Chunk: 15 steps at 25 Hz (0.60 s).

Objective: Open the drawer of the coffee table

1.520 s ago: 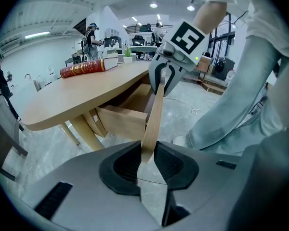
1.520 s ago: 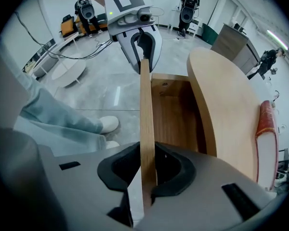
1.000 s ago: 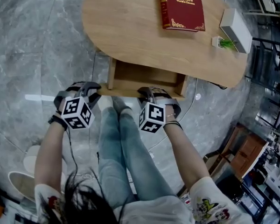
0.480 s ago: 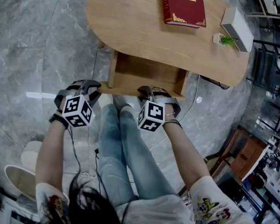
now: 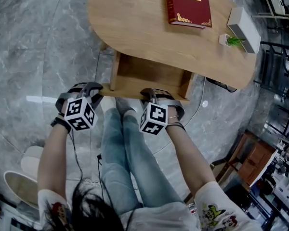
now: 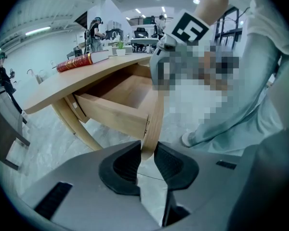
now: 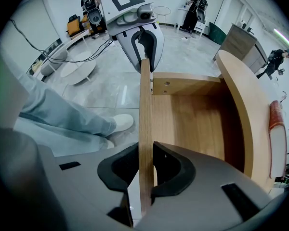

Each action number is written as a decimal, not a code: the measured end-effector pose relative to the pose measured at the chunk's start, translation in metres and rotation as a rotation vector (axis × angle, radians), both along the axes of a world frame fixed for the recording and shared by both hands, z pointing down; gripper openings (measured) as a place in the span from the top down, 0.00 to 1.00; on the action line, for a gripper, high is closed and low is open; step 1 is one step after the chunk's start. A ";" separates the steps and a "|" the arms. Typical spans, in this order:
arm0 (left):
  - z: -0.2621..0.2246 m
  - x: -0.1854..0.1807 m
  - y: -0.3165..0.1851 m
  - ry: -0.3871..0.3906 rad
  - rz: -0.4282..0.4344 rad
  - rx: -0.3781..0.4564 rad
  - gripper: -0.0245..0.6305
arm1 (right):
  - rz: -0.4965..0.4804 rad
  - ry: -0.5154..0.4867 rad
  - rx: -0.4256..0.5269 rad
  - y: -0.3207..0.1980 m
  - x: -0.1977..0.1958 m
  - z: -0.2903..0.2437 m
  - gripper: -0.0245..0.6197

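left gripper (image 5: 90, 88), approx 8 o'clock in head view, has its jaws nipped on the left end of the drawer front (image 5: 130, 95); left gripper view shows the panel's edge btwn both pads, touching them. the drawer (image 5: 149, 76) stands pulled out from under the coffee table (image 5: 130, 23) toward 6 o'clock. person's legs (image 5: 130, 153) in jeans lie btwn the two grippers. right gripper (image 5: 158, 94), near centre, points down w/ jaws clamped on the front's top edge toward its right end, board squeezed btwn the pads. on the table at 1 o'clock lies a red book (image 5: 188, 4); at 2 o'clock a small green plant (image 5: 232, 42) sits just beside a white box (image 5: 244, 29).
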State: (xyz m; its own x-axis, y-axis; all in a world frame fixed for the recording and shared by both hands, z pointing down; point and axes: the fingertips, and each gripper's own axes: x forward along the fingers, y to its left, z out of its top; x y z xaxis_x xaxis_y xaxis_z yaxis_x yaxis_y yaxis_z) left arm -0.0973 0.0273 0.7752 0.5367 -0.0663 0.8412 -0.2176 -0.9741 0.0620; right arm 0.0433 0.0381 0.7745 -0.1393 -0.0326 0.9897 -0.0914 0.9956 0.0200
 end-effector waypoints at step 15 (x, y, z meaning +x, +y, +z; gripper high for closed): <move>0.029 -0.007 0.027 -0.034 0.018 -0.034 0.83 | 0.022 -0.023 -0.006 0.030 -0.009 0.027 0.86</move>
